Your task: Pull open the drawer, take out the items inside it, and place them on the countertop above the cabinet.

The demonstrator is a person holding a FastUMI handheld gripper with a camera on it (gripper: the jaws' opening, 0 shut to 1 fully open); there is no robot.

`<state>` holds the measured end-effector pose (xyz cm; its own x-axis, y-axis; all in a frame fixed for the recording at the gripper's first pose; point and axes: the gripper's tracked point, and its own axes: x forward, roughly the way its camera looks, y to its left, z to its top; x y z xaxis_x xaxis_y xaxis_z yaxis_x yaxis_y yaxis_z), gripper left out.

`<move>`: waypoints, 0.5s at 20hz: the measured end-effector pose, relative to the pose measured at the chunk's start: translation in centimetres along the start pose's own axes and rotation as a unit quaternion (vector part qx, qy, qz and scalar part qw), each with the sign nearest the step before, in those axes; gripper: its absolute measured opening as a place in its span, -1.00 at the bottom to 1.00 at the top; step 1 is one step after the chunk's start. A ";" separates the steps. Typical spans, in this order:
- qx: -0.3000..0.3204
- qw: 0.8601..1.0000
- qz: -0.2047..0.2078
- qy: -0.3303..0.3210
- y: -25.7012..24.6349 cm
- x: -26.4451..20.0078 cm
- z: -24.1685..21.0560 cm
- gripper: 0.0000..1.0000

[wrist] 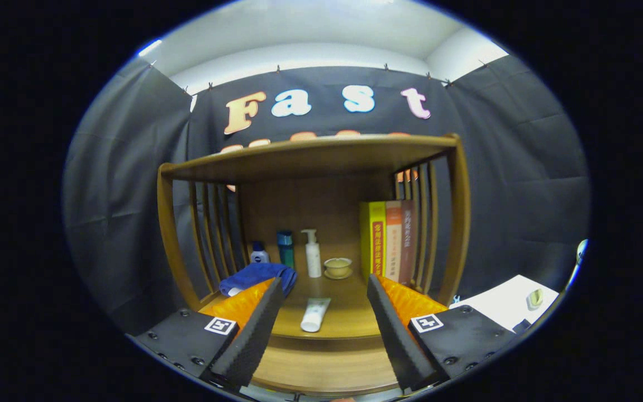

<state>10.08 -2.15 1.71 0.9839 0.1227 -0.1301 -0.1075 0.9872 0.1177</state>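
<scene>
**Tool open before shelf**

Tool [325,312] spread wide, gripping nothing. Just ahead between the fingers, a white tube [315,314] flat on the shelf [343,321]. Beyond: towel [258,275] by the left finger, bottles [313,253], bowl [337,267], books [388,240] ahead right. Drawer not discernible.

Books [391,241]: spine lettering too small to read.

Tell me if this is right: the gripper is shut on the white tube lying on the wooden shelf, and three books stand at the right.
Not quite. The gripper view shows the gripper open, its fingers spread to either side of the white tube, not pressing on it. The tube does lie on the wooden shelf, and the three books stand at the right.
</scene>
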 end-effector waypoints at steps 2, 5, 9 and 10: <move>0.006 1.000 -0.019 -0.014 -0.4 -2.6 -0.8 0.93; 0.028 0.999 -0.029 -0.005 1.0 -6.6 -5.3 0.92; 0.013 0.999 -0.040 0.010 2.1 -9.5 -12.9 0.93; 0.001 0.999 -0.040 0.011 2.3 -10.3 -14.7 0.93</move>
<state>-2.40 0.35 -11.15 0.9859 0.0459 -0.1608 -0.0286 0.9937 0.1080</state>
